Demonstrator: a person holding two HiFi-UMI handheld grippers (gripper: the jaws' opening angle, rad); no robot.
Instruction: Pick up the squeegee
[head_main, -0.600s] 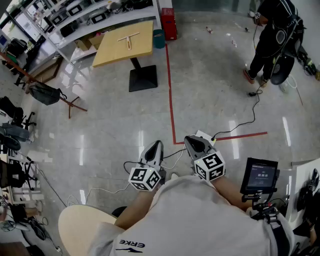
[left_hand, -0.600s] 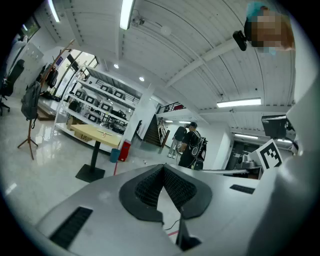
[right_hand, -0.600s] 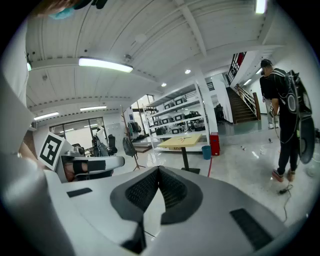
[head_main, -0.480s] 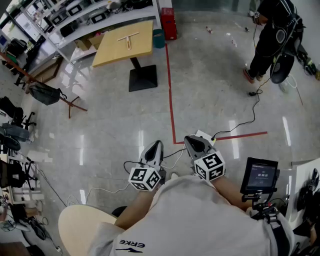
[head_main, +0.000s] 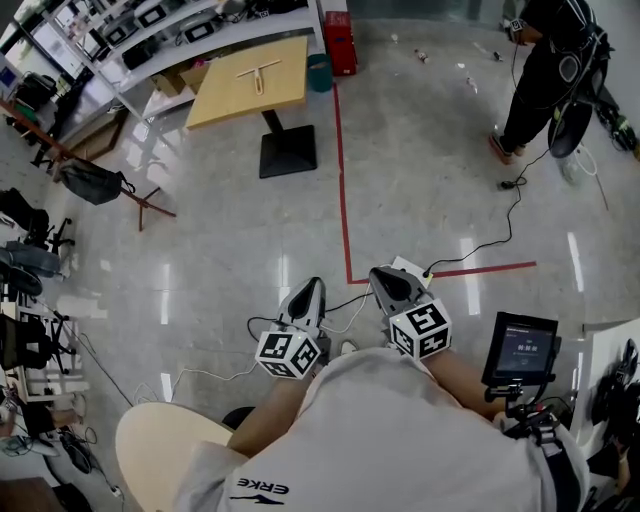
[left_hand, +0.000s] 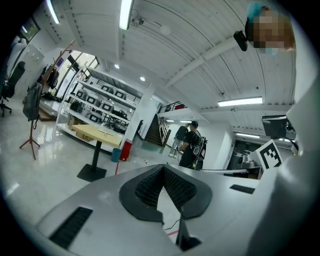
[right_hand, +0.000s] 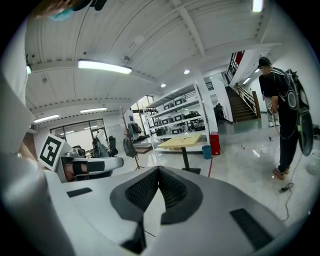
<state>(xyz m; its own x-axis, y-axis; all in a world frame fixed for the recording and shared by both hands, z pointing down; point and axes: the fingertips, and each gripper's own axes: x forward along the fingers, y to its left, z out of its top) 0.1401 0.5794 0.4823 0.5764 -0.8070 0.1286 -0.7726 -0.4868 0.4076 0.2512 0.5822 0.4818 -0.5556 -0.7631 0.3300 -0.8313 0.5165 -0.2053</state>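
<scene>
The squeegee (head_main: 258, 74), pale with a long handle and a crossbar, lies on the yellow table (head_main: 225, 98) far across the floor. It shows small in the left gripper view (left_hand: 104, 132) and in the right gripper view (right_hand: 184, 139). My left gripper (head_main: 313, 290) and right gripper (head_main: 380, 276) are held side by side in front of my body, far from the table. Both point roughly toward it. The left gripper (left_hand: 162, 169) has its jaws shut with nothing between them. The right gripper (right_hand: 158, 170) is likewise shut and holds nothing.
A red floor line (head_main: 341, 160) runs from the table toward me. A blue bin (head_main: 319, 73) and a red box (head_main: 338, 44) stand beside the table. A person in black (head_main: 545, 70) stands at the far right. A power strip (head_main: 412, 271) lies near my grippers. A coat stand (head_main: 95, 185) is at the left.
</scene>
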